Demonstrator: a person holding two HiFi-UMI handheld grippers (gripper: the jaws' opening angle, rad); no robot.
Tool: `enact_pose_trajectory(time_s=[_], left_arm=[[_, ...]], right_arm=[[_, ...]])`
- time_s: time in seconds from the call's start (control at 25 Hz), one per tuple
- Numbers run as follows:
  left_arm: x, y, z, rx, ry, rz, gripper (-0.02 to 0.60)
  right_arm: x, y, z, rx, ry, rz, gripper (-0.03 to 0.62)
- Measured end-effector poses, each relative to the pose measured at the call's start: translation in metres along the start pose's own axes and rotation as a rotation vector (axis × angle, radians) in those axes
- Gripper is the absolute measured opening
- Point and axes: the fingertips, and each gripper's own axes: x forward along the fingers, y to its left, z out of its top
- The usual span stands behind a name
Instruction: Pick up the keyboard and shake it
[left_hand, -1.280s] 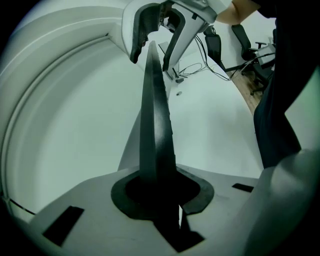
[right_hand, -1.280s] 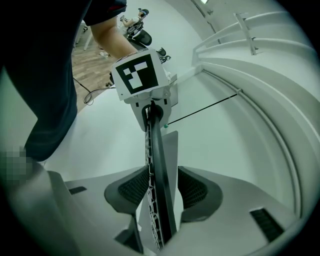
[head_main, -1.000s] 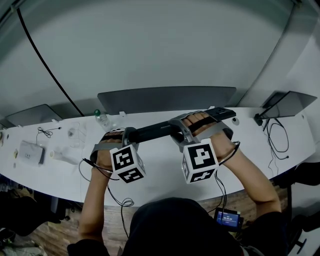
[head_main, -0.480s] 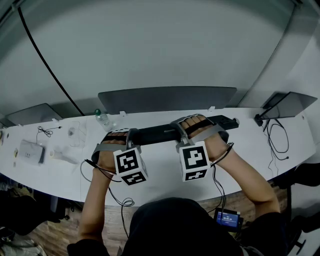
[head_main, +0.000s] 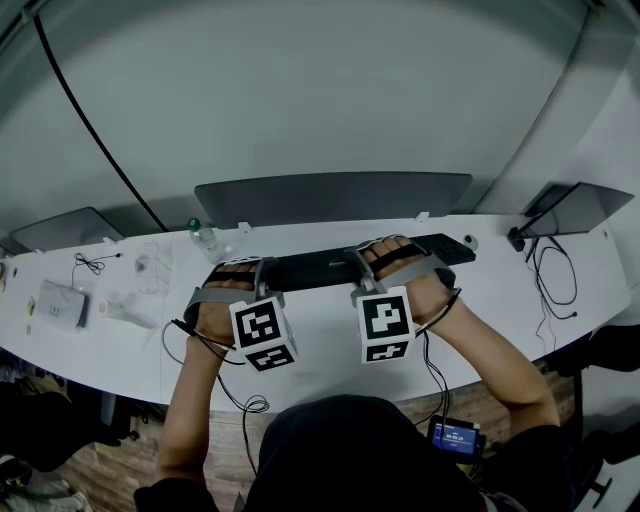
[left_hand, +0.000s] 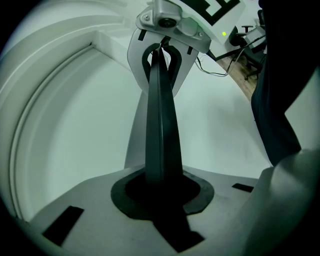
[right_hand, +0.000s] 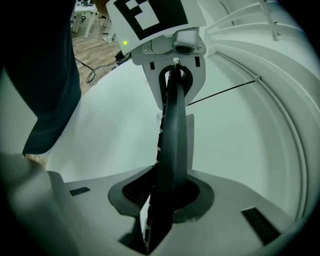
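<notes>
A long black keyboard (head_main: 312, 270) lies level just over the white desk (head_main: 320, 335), held at both ends. My left gripper (head_main: 240, 282) is shut on its left part; in the left gripper view the keyboard (left_hand: 160, 125) runs edge-on out from between my pads (left_hand: 161, 189). My right gripper (head_main: 392, 265) has the right part between its jaws, which are closing onto it. In the right gripper view the pads (right_hand: 169, 196) sit against the keyboard (right_hand: 174, 130). Each gripper view shows the other gripper clamped on the far end.
A dark monitor (head_main: 335, 198) stands right behind the keyboard. A closed laptop (head_main: 65, 230) is at far left, another dark device (head_main: 575, 205) at far right. A bottle (head_main: 205, 238), a coiled cable (head_main: 90, 265) and a white box (head_main: 60, 305) lie on the left.
The keyboard's right end has dropped from a raised tilt to level. My right gripper came down and slightly left with it. The left gripper barely moved.
</notes>
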Motion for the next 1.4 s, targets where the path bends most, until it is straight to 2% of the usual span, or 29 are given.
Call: enact_pose_trajectory(time_s=[0.32,0.68,0.96,1.4], left_arm=[[0.001,0.000,-0.001,0.004,-0.008,0.013,0.095],[0.002,0.006,0.002,-0.015,-0.029,0.041,0.117],[0.002,0.014,0.007,-0.033,-0.047,0.090,0.172],[-0.010,0.050,0.022,-0.045,-0.169,0.287,0.342]], right_arm=[[0.001,-0.002,0.001,0.031,0.010,-0.017,0.083],[0.000,-0.006,-0.002,0.056,0.025,-0.046,0.081],[0.000,-0.007,-0.007,0.080,0.026,-0.051,0.081],[-0.003,-0.012,-0.022,0.161,0.045,-0.052,0.081]])
